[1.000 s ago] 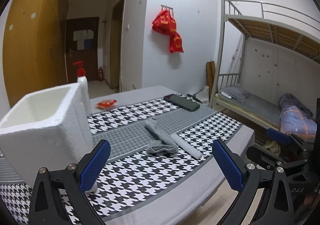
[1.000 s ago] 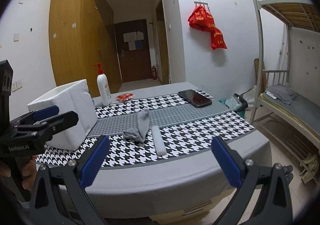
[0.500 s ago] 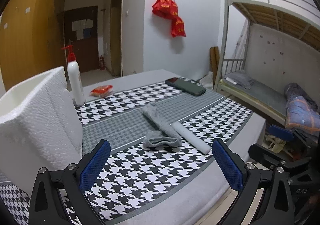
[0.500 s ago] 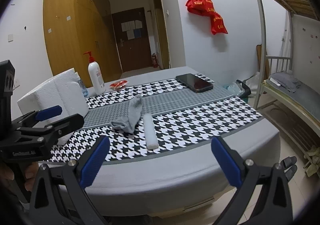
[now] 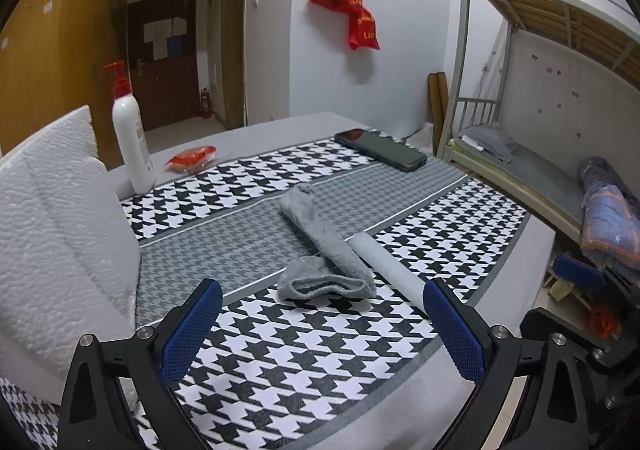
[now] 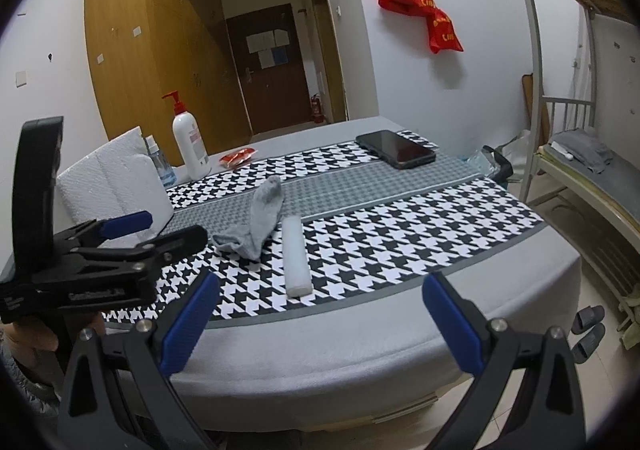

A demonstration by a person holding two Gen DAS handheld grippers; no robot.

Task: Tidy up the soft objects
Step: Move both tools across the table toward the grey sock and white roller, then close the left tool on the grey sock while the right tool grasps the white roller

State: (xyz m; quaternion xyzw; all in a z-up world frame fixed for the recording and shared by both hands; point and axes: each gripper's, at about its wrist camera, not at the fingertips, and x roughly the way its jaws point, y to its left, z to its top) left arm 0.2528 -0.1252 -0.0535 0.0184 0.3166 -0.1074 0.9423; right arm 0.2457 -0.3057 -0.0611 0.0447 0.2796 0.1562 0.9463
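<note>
A table [image 6: 360,354] with a houndstooth cloth; a white foam box [image 5: 52,250] stands at its left end. Right of the box lies a grey sock [image 5: 324,250], crumpled, touching a white foam roll [image 6: 296,258] on its far side. Left gripper [image 5: 320,330] and right gripper [image 6: 320,326] both gape, holding nothing. Best pinch the sock's bunched end, clear of the roll

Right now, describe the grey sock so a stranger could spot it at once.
Find the table under a black-and-white houndstooth cloth. On the cloth's grey middle band, near the front, lies the grey sock, limp and folded over at one end. Beside it lies a white roll, which is stiff, straight and smooth; the sock is fuzzy and crumpled.
</note>
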